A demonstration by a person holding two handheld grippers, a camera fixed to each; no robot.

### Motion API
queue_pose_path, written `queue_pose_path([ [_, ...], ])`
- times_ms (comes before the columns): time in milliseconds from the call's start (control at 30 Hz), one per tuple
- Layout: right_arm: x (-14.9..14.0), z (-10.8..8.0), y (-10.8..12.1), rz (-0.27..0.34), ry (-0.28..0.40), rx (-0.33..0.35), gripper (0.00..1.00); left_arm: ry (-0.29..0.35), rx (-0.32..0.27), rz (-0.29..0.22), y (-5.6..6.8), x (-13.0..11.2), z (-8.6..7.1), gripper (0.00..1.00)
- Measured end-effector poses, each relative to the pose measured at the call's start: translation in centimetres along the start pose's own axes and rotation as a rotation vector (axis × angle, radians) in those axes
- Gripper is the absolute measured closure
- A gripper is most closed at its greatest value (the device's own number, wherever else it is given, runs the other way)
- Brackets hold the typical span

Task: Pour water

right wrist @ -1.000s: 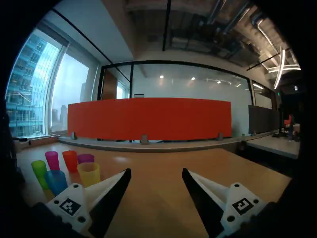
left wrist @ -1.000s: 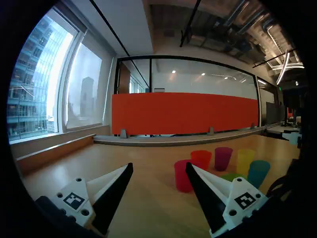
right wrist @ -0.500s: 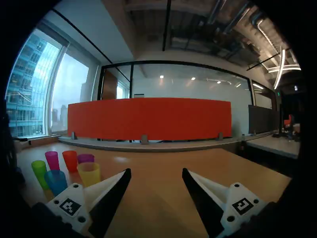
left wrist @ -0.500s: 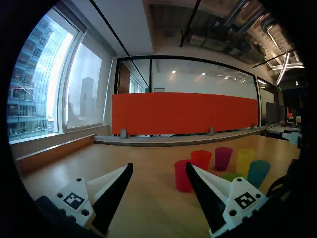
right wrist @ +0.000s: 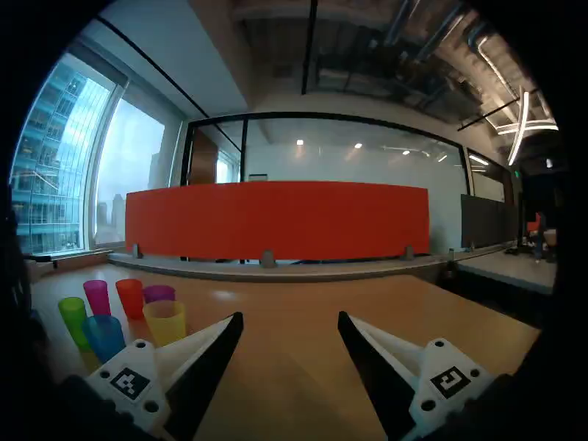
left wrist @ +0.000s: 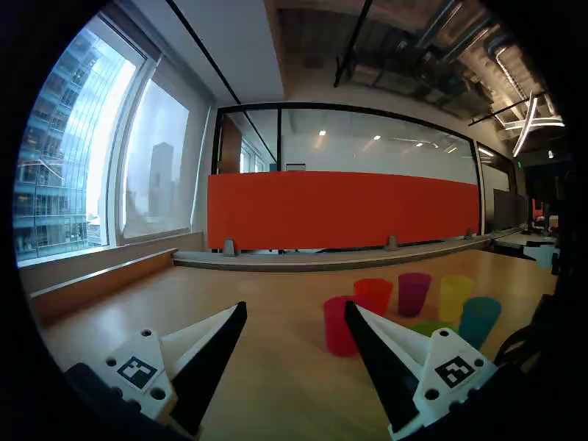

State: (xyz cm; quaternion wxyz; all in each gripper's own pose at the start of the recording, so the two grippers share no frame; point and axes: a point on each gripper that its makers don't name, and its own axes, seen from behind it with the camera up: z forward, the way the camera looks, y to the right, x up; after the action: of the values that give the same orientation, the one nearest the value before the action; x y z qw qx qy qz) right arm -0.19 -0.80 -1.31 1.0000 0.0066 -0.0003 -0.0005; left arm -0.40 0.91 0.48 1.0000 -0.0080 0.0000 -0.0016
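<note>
Six translucent plastic cups stand upright in a tight cluster on a light wooden table [left wrist: 279, 389]. In the left gripper view they sit at the lower right of the frame. A pinkish-red plastic cup [left wrist: 338, 327] is nearest the middle, with an orange-red plastic cup [left wrist: 373, 290] just behind it. A purple plastic cup [left wrist: 414, 292] and a yellow plastic cup [left wrist: 455, 295] stand in a row farther right. A teal plastic cup [left wrist: 479, 320] is in front of the yellow one, and a green plastic cup [left wrist: 426, 325] is partly hidden behind a gripper finger. Whether any cup holds water cannot be told.

The left gripper [left wrist: 294, 305], white with black inner faces and square black-and-white markers, reaches in from the bottom of the frame. Its two fingers are spread wide, holding nothing, with bare table between them.

In the right gripper view the cups stand at the lower left of the frame. The right gripper [right wrist: 289, 316] is likewise spread wide and empty over bare table.

Behind the table runs a long orange divider panel [left wrist: 338, 209] with a glass wall above it. Tall windows [left wrist: 66, 169] at the left of the frame show high-rise buildings.
</note>
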Motion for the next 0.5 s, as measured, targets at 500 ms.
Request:
queue_pose_path([
  [500, 0.01, 0.15, 0.07, 0.0, 0.0, 0.0, 0.0, 0.0, 0.0, 0.0, 0.05, -0.08, -0.06, 0.01],
])
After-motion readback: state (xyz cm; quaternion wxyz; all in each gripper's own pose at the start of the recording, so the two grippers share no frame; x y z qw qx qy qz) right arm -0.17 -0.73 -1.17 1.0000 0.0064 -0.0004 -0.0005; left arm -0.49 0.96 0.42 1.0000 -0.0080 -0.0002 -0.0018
